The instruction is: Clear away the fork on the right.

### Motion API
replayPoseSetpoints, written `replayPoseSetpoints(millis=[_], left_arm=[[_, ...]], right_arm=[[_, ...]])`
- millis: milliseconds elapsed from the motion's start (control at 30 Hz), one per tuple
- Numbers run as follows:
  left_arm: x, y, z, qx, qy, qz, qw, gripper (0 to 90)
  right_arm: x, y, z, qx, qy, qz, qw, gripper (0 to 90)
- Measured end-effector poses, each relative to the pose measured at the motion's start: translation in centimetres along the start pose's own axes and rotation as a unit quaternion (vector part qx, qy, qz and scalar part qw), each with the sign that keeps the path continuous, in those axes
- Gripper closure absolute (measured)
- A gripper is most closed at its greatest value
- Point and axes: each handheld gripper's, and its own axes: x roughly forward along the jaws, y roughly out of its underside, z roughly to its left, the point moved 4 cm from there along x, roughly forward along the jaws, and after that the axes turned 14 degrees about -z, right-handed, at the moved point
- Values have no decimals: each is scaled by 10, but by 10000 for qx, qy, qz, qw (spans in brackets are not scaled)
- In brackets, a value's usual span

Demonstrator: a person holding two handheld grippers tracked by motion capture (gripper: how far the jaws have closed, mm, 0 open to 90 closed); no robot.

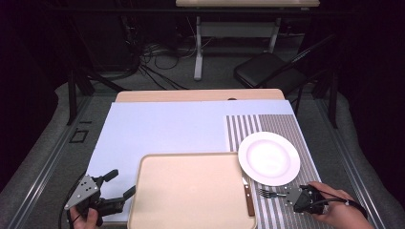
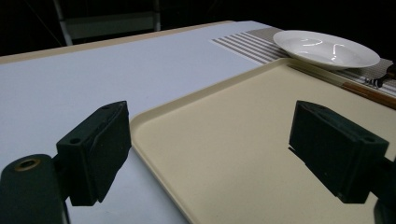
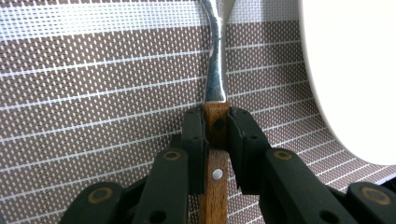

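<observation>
Right gripper (image 3: 216, 126) clamped on wooden-handled steel fork (image 3: 215, 88), round white plate (image 3: 355, 70) just beside. Left gripper (image 2: 210, 154) wide open, straddling beige plastic tray (image 2: 243, 140) edge.

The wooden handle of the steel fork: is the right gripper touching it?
Touching. In the right gripper view the black jaws of the right gripper press both sides of the wooden fork handle.

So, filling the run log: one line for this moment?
right tongs: shut on fork handle, over striped mat | left tongs: open at tray edge
</observation>
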Motion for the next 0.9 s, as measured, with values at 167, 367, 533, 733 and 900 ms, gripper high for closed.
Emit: replayPoseSetpoints(millis=[167, 367, 533, 733, 900], left_arm=[[0, 0, 0, -2, -11, 0, 10000, 132], [0, 0, 0, -3, -10, -5, 10000, 132], [0, 0, 0, -2, -11, -7, 10000, 132], [0, 0, 1, -10, -24, -12, 10000, 132], [-1, 0, 1, 2, -30, 3, 10000, 132]], right_arm=[[-1, 0, 0, 61, 21, 31, 10000, 775], [-7, -1, 1, 285, 169, -144, 9993, 776], [-14, -7, 0, 363, 262, -387, 9982, 776], [-20, -13, 0, 546, 293, -296, 9976, 776], [-22, -19, -1, 838, 279, -390, 9953, 776]])
